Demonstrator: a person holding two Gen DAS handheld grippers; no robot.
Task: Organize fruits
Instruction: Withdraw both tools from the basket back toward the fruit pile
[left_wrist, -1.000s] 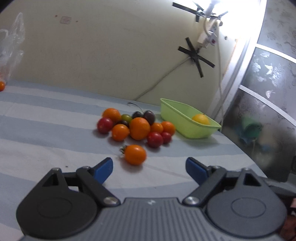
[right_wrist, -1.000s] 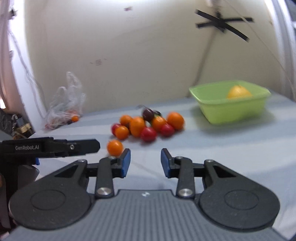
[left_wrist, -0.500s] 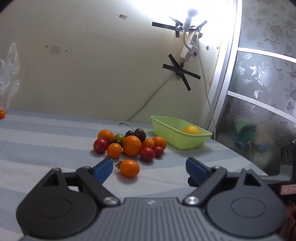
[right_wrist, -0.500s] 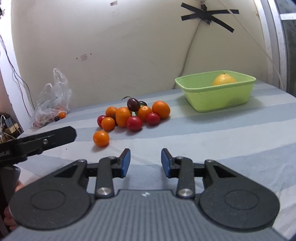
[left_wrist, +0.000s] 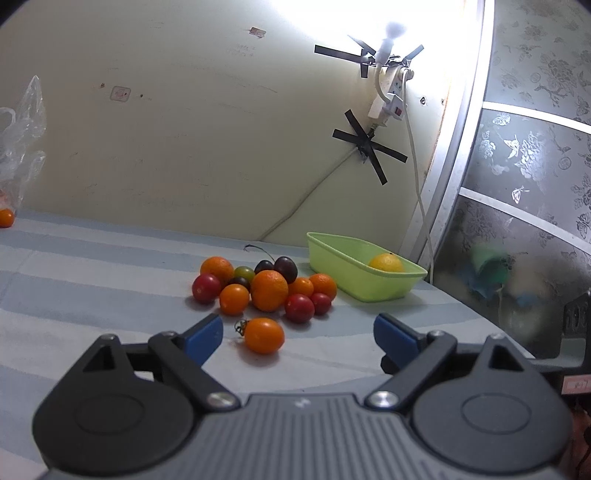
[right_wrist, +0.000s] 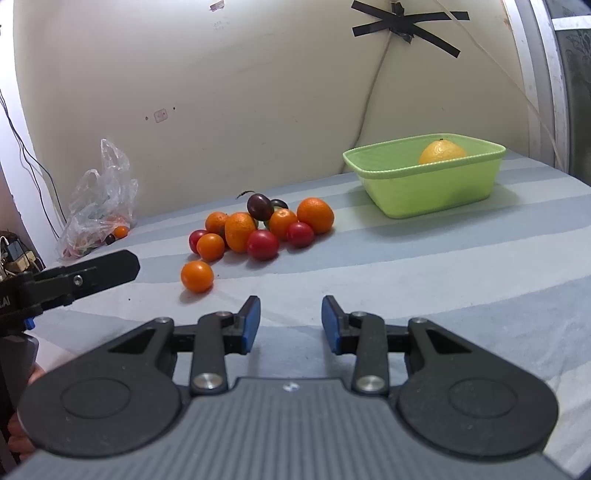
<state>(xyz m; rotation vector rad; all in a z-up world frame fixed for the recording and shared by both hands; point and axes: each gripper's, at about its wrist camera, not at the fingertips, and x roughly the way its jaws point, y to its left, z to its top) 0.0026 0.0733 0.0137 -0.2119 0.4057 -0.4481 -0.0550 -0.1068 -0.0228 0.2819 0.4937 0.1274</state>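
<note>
The left gripper (left_wrist: 297, 334) has just been opening its jaws wide; they are empty. Just beyond its fingertips, toward the left finger, lies a lone orange tomato (left_wrist: 264, 335). The right gripper (right_wrist: 290, 319) stands narrowly parted, gripping nothing. Farther ahead is the fruit pile (left_wrist: 267, 286), then the green basket (right_wrist: 436, 190) holding a yellow fruit (right_wrist: 441, 152).
</note>
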